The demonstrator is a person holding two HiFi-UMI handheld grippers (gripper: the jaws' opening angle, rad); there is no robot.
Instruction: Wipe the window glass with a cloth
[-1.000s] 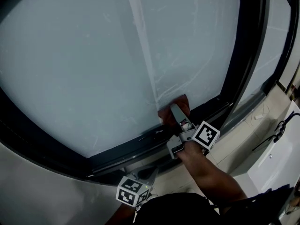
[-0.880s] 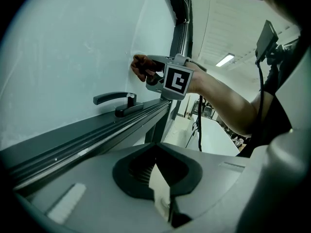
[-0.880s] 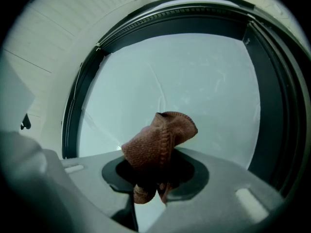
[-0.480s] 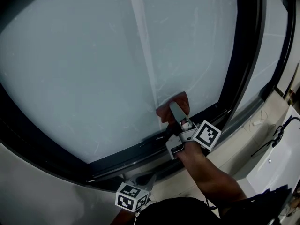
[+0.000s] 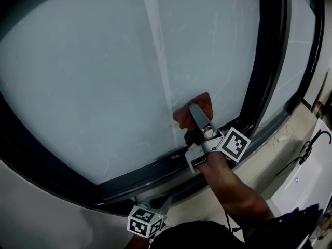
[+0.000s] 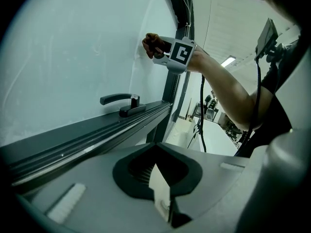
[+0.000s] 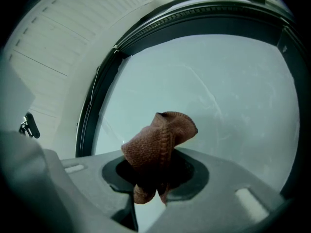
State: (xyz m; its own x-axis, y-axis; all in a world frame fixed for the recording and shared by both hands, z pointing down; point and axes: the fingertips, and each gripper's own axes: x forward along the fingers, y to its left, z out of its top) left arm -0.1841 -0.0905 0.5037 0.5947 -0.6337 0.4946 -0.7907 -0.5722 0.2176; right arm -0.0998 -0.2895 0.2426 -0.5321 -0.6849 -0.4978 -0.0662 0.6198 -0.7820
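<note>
While the left gripper [image 5: 166, 203] hangs low at the near edge, below the dark window frame [image 5: 124, 178], its jaws stand together with nothing between them. A black handle [image 6: 120, 101] sits on the frame's lower rail. Further right, the brown cloth [image 5: 181, 117] lies against the window glass [image 5: 93, 77] near its lower right corner, pinched in the closed jaws of the right gripper [image 5: 198, 118]. That gripper's cube [image 5: 234, 144] carries black-and-white square markers.

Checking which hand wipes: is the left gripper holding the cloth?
No, the left gripper is shut on nothing, while the brown cloth is clamped in the right gripper.
</note>
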